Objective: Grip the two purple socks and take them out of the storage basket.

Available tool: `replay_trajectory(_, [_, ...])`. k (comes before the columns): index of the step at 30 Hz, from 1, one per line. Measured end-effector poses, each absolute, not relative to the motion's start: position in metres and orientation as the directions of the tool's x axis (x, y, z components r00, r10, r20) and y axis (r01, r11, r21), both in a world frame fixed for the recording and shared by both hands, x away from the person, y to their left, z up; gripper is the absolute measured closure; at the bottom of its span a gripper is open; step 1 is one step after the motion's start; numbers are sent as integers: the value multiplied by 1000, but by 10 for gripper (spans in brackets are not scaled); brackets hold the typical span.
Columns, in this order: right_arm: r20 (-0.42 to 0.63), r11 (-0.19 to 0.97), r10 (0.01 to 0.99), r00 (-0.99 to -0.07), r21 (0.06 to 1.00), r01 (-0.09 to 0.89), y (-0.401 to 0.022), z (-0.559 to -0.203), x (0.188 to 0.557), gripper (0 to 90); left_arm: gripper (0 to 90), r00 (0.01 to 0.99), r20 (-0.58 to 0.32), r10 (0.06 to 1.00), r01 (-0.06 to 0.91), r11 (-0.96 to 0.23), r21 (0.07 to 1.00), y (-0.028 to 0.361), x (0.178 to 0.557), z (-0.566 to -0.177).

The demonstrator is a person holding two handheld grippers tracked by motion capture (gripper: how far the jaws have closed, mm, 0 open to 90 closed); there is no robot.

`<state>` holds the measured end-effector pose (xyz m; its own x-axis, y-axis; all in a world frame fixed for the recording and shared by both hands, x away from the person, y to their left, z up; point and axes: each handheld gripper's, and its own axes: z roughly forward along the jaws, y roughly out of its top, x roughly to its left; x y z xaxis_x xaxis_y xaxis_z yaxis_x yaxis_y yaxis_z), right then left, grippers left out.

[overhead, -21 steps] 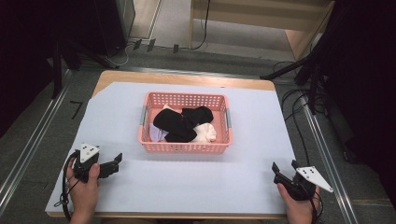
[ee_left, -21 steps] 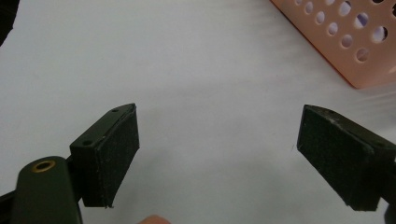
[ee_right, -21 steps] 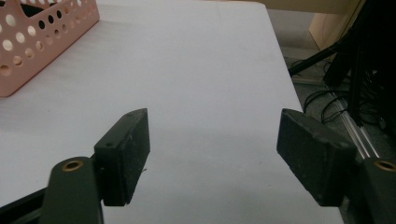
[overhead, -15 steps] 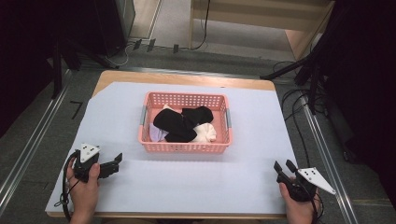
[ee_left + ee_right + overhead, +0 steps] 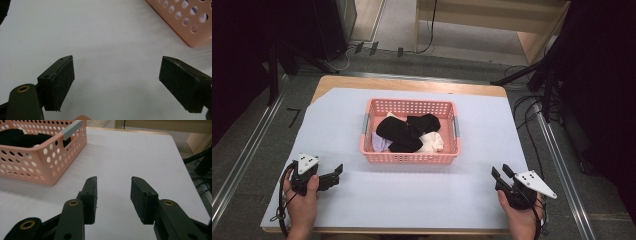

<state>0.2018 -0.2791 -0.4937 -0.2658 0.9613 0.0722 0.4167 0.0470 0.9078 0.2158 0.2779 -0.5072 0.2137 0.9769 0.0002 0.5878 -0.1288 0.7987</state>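
- The basket (image 5: 409,157), pink and perforated, sits at the centre of the high view on the white sheet (image 5: 412,200) that covers the table.
- Inside it lie black socks (image 5: 399,132) on top of white cloth (image 5: 432,141); the items overlap in a loose pile.
- In the right gripper view the basket (image 5: 37,165) fills the upper left, with a grey handle (image 5: 72,128) on its rim.
- In the left gripper view one basket corner (image 5: 185,22) shows at the upper right.
- The left gripper (image 5: 337,174) is at the lower left of the high view, jaws wide apart, nothing between them, well apart from the basket.
- The right gripper (image 5: 502,173) is at the lower right, jaws partly open and empty, above bare sheet.
- Each gripper is held by a hand at the bottom edge.
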Motion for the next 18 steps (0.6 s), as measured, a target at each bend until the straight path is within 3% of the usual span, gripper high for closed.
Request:
replay_trajectory(11, [102, 28, 946, -309, 921, 388, -249, -475, 221, 537, 140, 216, -1, 976, 588, -129, 799, 278, 216, -507])
replay_trajectory(18, [117, 41, 915, -386, 925, 377, -219, -461, 237, 539, 140, 215, -2, 977, 589, -128, 798, 278, 216, -507])
